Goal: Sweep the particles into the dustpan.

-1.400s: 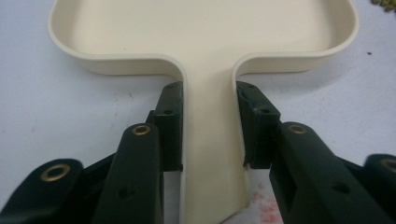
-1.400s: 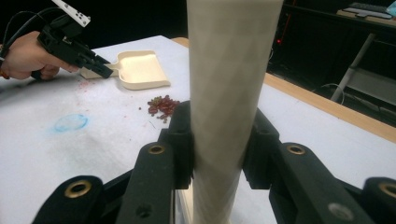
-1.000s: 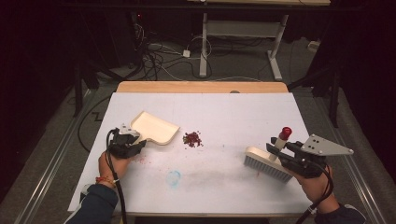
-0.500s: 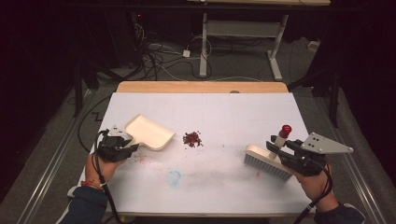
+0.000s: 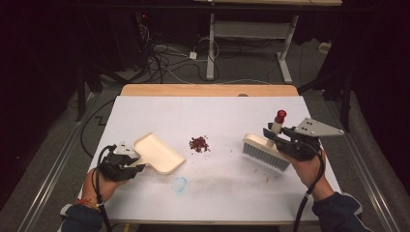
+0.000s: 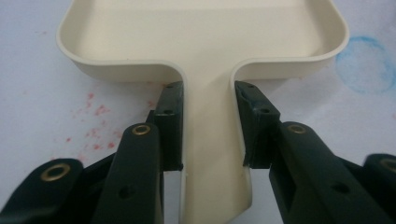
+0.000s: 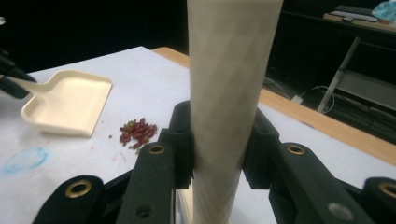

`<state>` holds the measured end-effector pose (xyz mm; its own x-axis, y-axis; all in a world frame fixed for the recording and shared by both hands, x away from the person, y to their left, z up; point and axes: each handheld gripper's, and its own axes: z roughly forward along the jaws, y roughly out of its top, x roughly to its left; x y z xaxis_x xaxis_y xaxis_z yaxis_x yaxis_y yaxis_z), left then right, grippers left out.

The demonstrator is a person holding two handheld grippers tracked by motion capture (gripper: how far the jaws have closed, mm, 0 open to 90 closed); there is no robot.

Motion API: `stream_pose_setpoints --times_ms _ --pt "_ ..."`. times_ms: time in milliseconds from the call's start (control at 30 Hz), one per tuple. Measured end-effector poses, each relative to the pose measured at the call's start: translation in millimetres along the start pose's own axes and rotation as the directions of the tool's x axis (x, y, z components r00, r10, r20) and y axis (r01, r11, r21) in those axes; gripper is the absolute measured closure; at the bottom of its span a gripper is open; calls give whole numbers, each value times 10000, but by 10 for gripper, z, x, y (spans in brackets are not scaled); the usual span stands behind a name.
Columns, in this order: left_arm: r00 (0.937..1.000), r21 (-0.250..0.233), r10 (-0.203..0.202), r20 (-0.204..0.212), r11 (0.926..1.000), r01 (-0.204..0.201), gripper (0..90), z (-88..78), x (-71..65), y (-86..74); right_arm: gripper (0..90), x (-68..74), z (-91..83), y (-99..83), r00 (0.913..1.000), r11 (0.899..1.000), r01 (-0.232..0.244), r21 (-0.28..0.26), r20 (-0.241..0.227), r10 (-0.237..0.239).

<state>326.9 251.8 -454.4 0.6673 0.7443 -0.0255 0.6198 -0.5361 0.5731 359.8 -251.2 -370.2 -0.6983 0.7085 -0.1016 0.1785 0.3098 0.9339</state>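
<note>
My left gripper (image 5: 126, 162) is shut on the handle of a cream dustpan (image 5: 157, 153), which lies flat on the white table at the left. The left gripper view shows both jaws clamped on the dustpan's (image 6: 205, 37) handle, with the left gripper (image 6: 208, 126) just behind the tray. A small pile of red beans (image 5: 199, 144) sits mid-table, apart from the pan. At the right, my right gripper (image 5: 285, 140) is shut on the cream handle of a brush (image 5: 265, 153), bristles down on the table. In the right gripper view the brush handle (image 7: 229, 70) stands upright between the right gripper's (image 7: 218, 140) jaws, with the beans (image 7: 137, 131) and dustpan (image 7: 65, 102) beyond.
A blue smudge (image 5: 180, 183) marks the table near the front, right of the dustpan. A wooden strip (image 5: 208, 90) runs along the far edge. Beyond it, cables and a desk frame (image 5: 212, 43) stand on the dark floor.
My left hand has drawn the dustpan toward the table's front edge and turned it, its open side now facing right. The brush has barely shifted.
</note>
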Motion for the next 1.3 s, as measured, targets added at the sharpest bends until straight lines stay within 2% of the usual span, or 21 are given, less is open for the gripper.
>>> stream_pose_setpoints --times_ms 33,267,300,333,400,433,533,567,800,1067,1300 --pt "9999 -69 75 116 9999 -75 637 5 -13 2 698 -4 67 27 10000 10000 76 -28 17 -76" --pt "9989 -1 396 261 9992 -396 636 43 -107 22 698 7 587 211 9998 9999 53 146 -202 -50" --pt "9986 28 463 257 9989 -464 636 43 -121 26 698 14 738 261 9998 9998 43 180 -212 -39" --pt "9984 26 499 276 9987 -500 636 44 -137 30 698 14 738 261 9998 9998 43 180 -212 -39" --pt "9978 43 614 256 9981 -615 636 44 -171 44 698 18 948 313 9995 9996 -263 64 -198 264" --pt "9976 64 641 254 9979 -642 636 47 -188 50 698 18 948 313 9995 9996 -263 64 -198 264" --pt "9970 58 721 273 9974 -723 635 64 -212 62 698 26 1194 375 9981 9982 -605 -3 -120 605" --pt "9969 48 729 298 9973 -730 635 74 -218 64 698 26 1194 375 9981 9982 -605 -3 -120 605" --pt "9948 57 907 457 9958 -910 636 168 -290 96 698 175 1534 384 9992 9993 -308 212 274 302" --pt "9931 -30 1123 340 9937 -1122 635 223 -380 155 698 349 1630 365 9994 9994 -295 192 191 291" --pt "9956 43 834 429 9965 -836 635 249 -393 150 698 583 1712 388 9999 9996 150 246 74 -152"
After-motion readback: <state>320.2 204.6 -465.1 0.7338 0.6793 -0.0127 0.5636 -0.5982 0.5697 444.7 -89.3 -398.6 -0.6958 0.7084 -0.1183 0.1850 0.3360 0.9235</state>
